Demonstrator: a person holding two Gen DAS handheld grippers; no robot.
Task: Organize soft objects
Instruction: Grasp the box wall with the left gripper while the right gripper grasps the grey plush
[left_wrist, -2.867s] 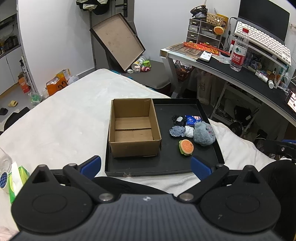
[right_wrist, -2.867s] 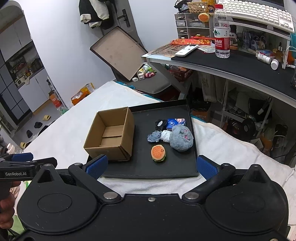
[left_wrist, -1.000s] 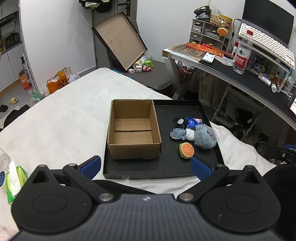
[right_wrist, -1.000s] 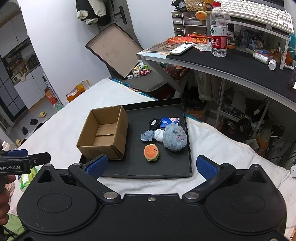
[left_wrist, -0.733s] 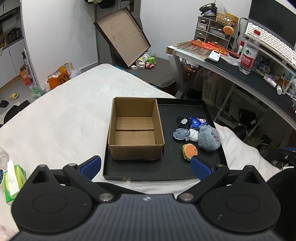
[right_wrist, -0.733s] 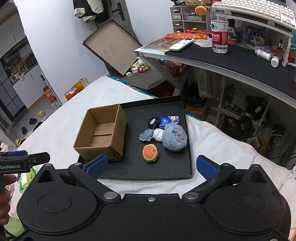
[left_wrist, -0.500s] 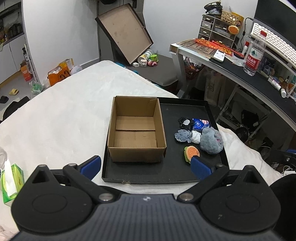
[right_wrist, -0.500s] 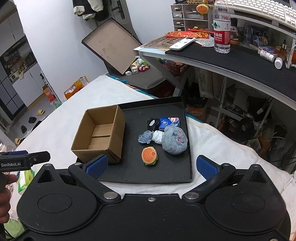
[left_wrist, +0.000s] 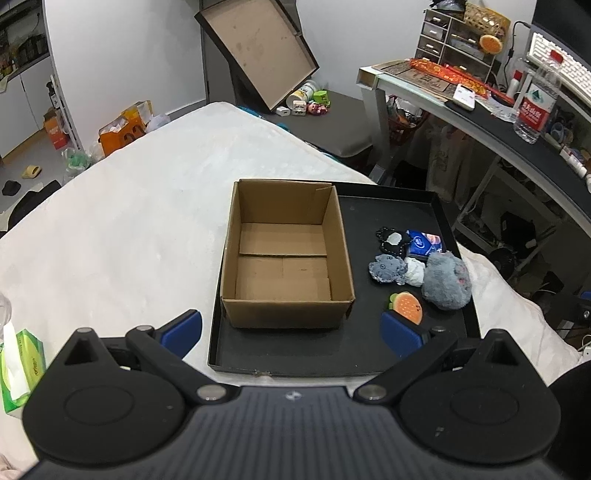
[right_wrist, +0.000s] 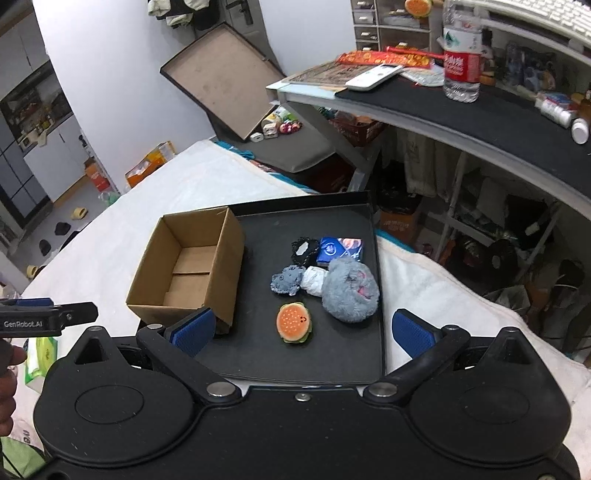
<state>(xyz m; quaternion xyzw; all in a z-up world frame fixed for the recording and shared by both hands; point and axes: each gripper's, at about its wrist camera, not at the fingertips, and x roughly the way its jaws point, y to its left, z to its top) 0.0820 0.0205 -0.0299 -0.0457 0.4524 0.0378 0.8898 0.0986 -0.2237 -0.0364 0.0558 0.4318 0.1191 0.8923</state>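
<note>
An open, empty cardboard box (left_wrist: 284, 258) (right_wrist: 192, 273) stands on the left of a black tray (left_wrist: 391, 214) (right_wrist: 343, 354) on a white bed. To its right lie a grey plush ball (left_wrist: 447, 282) (right_wrist: 349, 291), a burger-shaped toy (left_wrist: 406, 308) (right_wrist: 294, 323), a small grey plush (left_wrist: 386, 268) (right_wrist: 286, 280), a white wad (left_wrist: 414, 270) (right_wrist: 313, 281), a black item (left_wrist: 391, 240) (right_wrist: 304, 250) and a blue packet (left_wrist: 424, 243) (right_wrist: 341, 250). My left gripper (left_wrist: 291, 328) is open before the box. My right gripper (right_wrist: 303, 328) is open above the tray's near edge, the burger toy between its fingers.
A green tissue pack (left_wrist: 18, 365) lies on the bed at the left. A desk (right_wrist: 443, 107) with a water bottle (right_wrist: 461, 55), remote and keyboard stands to the right. A tilted box lid (left_wrist: 255, 48) leans on the far wall. The left gripper's side shows in the right wrist view (right_wrist: 48, 317).
Both grippers have moved forward and down toward the tray; the box and toys appear larger and nearer. Both stay open. Nothing on the tray has moved.
</note>
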